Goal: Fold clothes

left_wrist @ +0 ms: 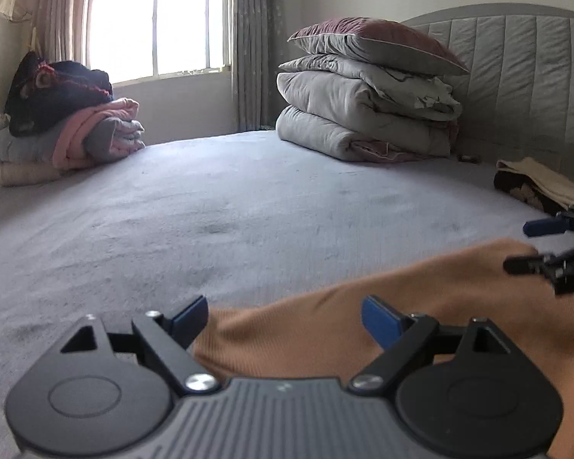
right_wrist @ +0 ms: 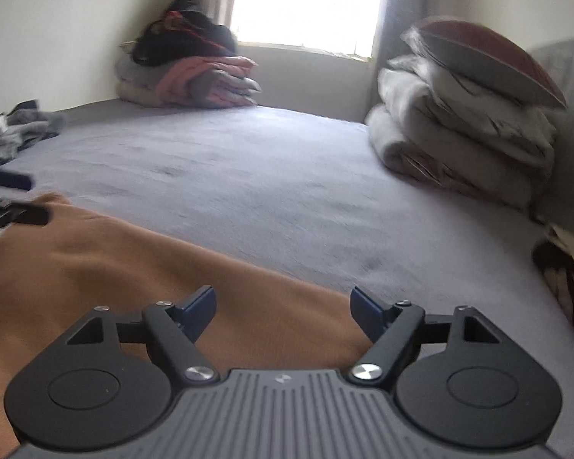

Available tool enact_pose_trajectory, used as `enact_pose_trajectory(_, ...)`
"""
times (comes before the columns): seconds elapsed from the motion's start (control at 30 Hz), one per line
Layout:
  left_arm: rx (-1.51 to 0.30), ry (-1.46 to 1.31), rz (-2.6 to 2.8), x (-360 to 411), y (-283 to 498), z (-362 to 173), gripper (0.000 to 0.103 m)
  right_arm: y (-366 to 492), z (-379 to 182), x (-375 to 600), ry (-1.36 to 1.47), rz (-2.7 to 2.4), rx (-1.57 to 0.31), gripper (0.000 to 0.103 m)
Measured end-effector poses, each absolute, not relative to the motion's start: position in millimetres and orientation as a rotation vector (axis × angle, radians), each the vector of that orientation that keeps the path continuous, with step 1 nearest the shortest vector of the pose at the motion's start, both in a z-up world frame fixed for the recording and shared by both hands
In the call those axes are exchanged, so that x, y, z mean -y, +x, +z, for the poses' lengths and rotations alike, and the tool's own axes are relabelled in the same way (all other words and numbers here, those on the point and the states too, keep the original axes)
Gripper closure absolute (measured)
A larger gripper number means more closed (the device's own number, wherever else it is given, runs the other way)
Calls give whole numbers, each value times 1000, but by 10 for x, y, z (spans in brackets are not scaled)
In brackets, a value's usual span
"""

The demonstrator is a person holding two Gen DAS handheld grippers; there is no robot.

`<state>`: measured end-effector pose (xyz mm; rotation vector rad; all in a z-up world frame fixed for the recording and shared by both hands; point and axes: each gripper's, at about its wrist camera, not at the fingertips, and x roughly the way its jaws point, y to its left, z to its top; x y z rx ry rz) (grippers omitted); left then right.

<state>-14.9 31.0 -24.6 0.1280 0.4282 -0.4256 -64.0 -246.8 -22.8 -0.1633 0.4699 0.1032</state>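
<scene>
Left gripper (left_wrist: 283, 321) and right gripper (right_wrist: 283, 311) gape wide over ribbed tan garment (left_wrist: 421, 298)

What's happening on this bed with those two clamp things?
A person is folding clothes with a handheld gripper in each hand. Both the left gripper and the right gripper are open over a tan garment lying on the grey bed, and neither is gripping it. Folded quilts sit stacked by the headboard.
</scene>
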Motion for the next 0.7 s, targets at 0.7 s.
enact_pose_trajectory(0.7,-573,89,-399,-308,196,-585,13,-160,-421,2416,-80,149,-549,22)
